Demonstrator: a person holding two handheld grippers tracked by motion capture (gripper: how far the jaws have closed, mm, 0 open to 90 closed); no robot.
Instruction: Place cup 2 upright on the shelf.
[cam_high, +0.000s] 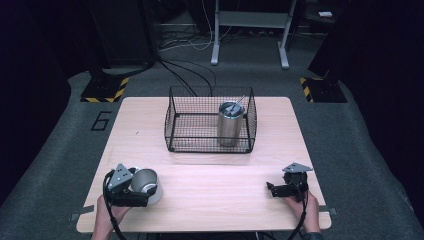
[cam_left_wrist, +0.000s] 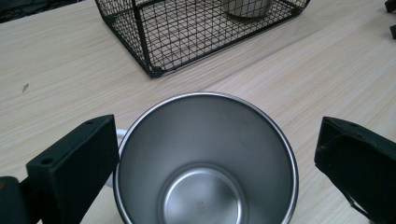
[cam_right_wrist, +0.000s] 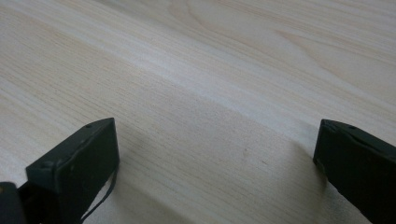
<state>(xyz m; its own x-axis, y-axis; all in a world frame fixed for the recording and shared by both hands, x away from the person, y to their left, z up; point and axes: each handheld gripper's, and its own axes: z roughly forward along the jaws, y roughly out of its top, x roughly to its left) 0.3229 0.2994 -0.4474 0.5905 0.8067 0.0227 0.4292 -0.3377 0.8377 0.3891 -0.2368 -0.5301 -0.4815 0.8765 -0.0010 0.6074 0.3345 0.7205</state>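
Steel is what sits between my left jaws: an open metal cup (cam_left_wrist: 205, 161), mouth up, near the table's (cam_high: 210, 195) front left corner. My left gripper (cam_high: 131, 192) has its jaws spread on either side of the rim. The left jaw looks close to or just touching the cup wall, while the right jaw stands clearly off it, so I am not clamped on it yet. A pale bit at the cup's left side may be a handle, though it is too hidden behind my jaw to say for sure.

My right gripper (cam_high: 272, 189) rests near the front right corner, jaws wide apart over bare wood, holding nothing.

Toward the table's far edge, about the middle, stands a black wire basket (cam_high: 210, 120) with a tall steel tumbler (cam_high: 230, 123) upright in its right half; the left half is free.

I judge this to be the grasp step, with the cup bracketed but not held. Next I should close the left jaws squarely on the wall, keeping the cup level, then lift it clear and carry it toward the basket's free side, high enough to pass the wire rim.
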